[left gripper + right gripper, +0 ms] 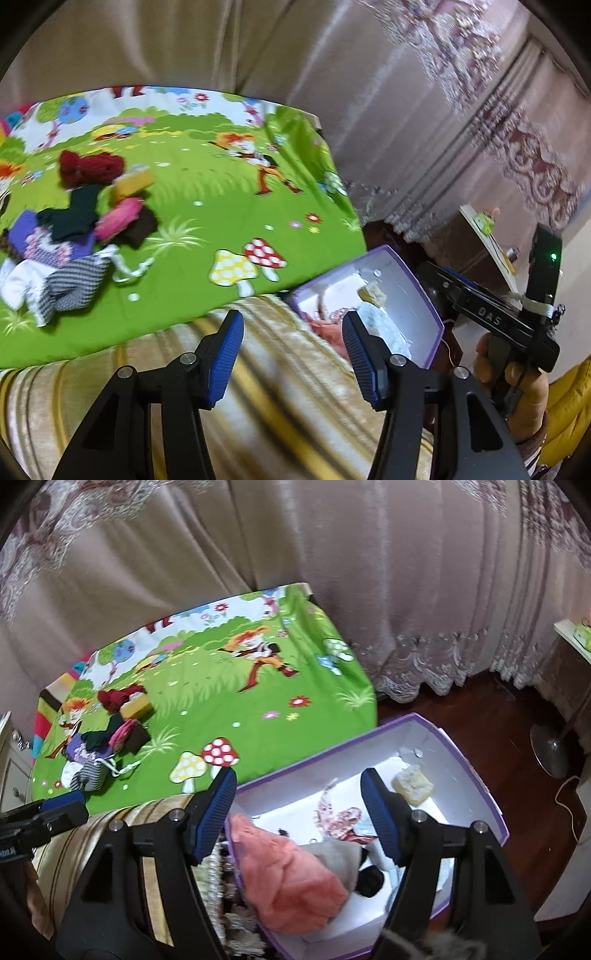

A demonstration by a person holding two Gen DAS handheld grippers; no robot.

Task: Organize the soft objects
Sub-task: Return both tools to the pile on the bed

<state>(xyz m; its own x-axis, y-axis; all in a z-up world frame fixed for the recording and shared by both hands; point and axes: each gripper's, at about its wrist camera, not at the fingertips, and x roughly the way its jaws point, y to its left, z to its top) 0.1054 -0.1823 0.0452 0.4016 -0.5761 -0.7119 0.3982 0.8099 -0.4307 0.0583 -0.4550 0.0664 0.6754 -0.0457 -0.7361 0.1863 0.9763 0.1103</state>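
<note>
A pile of soft items lies on the green cartoon sheet: dark red knit, yellow piece, pink piece, dark green, purple and checked cloths. It also shows in the right wrist view. A white box with a purple rim stands beside the bed and holds a salmon cloth, a patterned cloth, a yellow sponge and a black item. My left gripper is open and empty over the striped bed edge. My right gripper is open and empty over the box.
Beige curtains hang behind the bed. A striped gold cover runs along the bed's near edge. Dark wood floor with a lamp base lies to the right. A small cabinet stands at the right.
</note>
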